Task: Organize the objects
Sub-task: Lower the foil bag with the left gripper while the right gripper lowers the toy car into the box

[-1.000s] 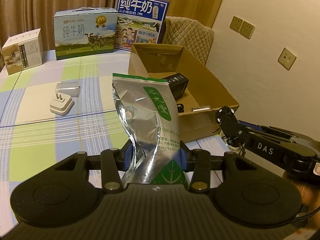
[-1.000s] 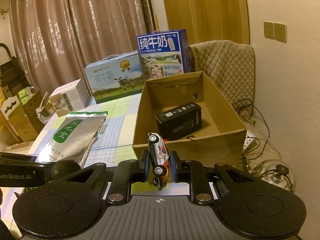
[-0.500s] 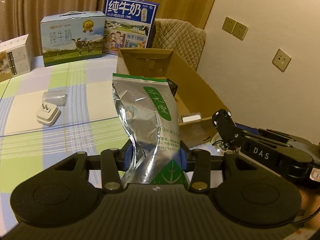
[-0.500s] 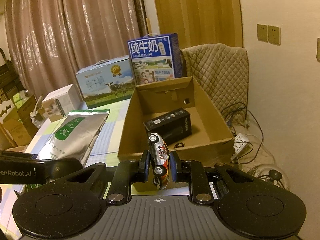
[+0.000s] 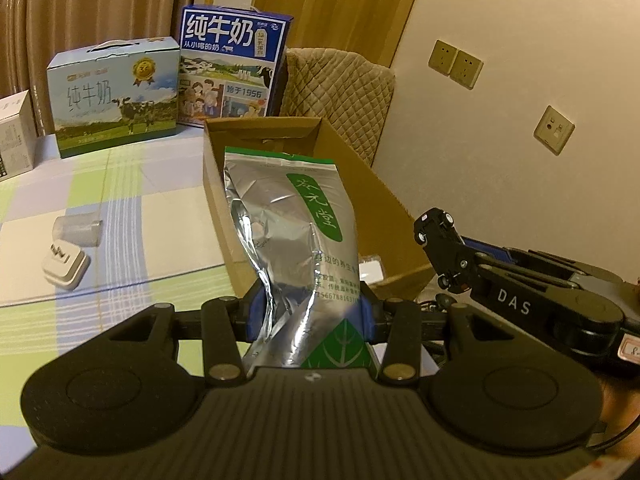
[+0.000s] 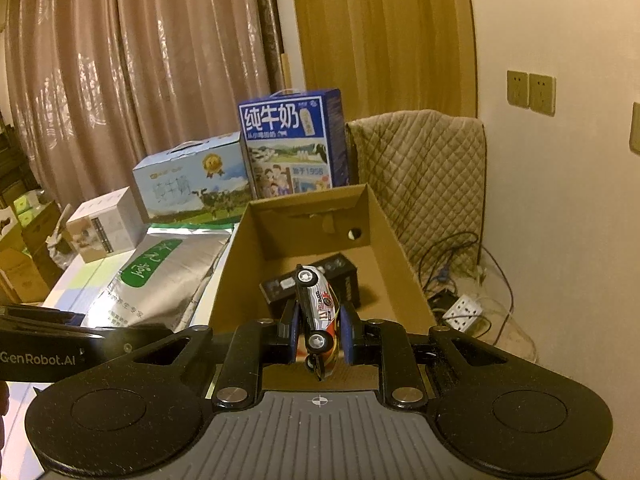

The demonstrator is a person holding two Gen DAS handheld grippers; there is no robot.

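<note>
My left gripper (image 5: 310, 308) is shut on the lower end of a silver foil bag with a green label (image 5: 288, 216). The bag stands upright in front of the open cardboard box (image 5: 214, 184) and hides part of its inside. In the right wrist view the same bag (image 6: 160, 280) shows left of the box (image 6: 396, 248). My right gripper (image 6: 320, 320) is shut on a small toy car (image 6: 318, 304), nose up, over the box's near edge. A black carton (image 6: 348, 276) lies on the box floor. From the left wrist view the car (image 5: 434, 224) hangs by the box's right corner.
Two milk cartons (image 5: 116, 96) (image 5: 232, 68) and a white box (image 5: 14, 140) stand at the back of the checked tablecloth. A white plug adapter (image 5: 66, 266) and a clear cap (image 5: 78, 230) lie at left. A quilted chair (image 6: 420, 168) and a floor power strip (image 6: 464, 308) are right of the table.
Both grippers have moved forward and to the right toward the cardboard box with their loads. The toy car now hangs over the box's near edge, and the bag is in front of its opening.
</note>
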